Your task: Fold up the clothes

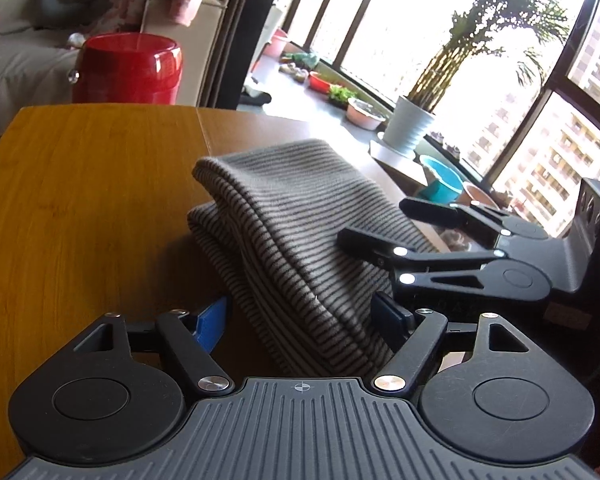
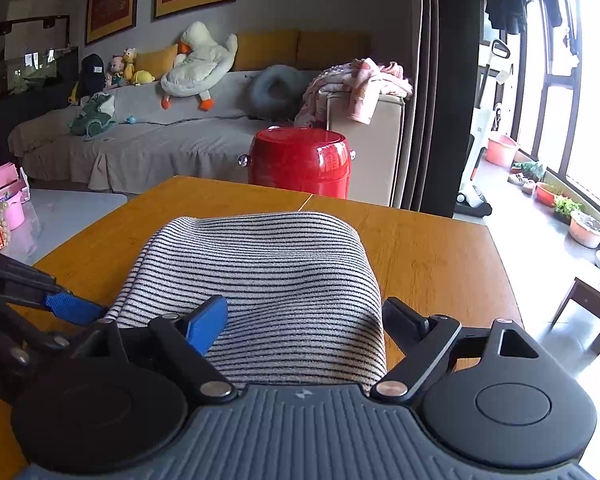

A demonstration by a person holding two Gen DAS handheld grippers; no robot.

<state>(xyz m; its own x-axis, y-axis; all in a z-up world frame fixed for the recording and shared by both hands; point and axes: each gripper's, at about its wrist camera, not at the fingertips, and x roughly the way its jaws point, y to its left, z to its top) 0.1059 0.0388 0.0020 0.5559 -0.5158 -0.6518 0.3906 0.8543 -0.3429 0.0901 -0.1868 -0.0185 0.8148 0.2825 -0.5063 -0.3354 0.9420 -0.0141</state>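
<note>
The striped garment (image 2: 260,280) lies folded in a soft mound on the wooden table (image 2: 432,248), between the spread, empty jaws of both the left gripper (image 1: 304,312) and right gripper (image 2: 304,320), so it might slump open if nudged.

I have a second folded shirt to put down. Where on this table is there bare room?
The wooden table is bare right of the striped garment, and in the strip beyond it toward the red bin. Its left side is bare too. The near edge is crowded: both tongs straddle the garment.
</note>
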